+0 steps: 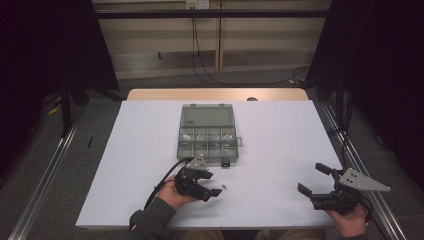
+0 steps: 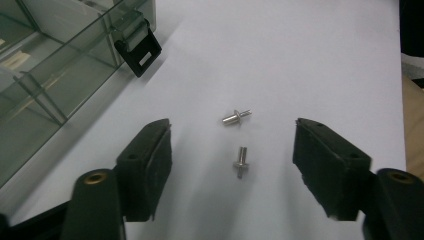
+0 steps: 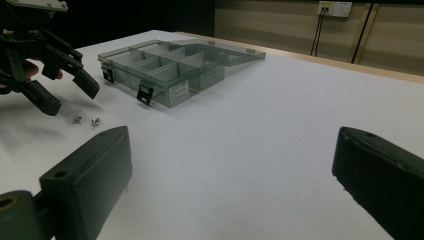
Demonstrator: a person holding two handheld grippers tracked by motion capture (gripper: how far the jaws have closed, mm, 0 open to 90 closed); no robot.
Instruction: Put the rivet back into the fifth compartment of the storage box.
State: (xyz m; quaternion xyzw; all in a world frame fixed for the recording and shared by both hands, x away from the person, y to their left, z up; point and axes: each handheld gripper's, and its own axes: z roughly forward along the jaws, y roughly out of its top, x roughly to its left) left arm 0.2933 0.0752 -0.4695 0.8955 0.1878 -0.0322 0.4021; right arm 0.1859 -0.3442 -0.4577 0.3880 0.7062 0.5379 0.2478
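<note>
Lying apart on white, 2 small silvery flanged rivets (image 2: 236,118).

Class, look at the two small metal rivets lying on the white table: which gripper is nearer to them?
Left. The left gripper hovers over the rivets, jaws either side; the right gripper sits far across the table.

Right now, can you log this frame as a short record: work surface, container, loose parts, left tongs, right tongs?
surface: white table
container: clear compartment box, lid open, black latches on its front wall
loose parts: two small metal rivets on the table, apart from the box
left tongs: open, jaws either side of the rivets, not touching them
right tongs: open, nothing between the jaws
</note>
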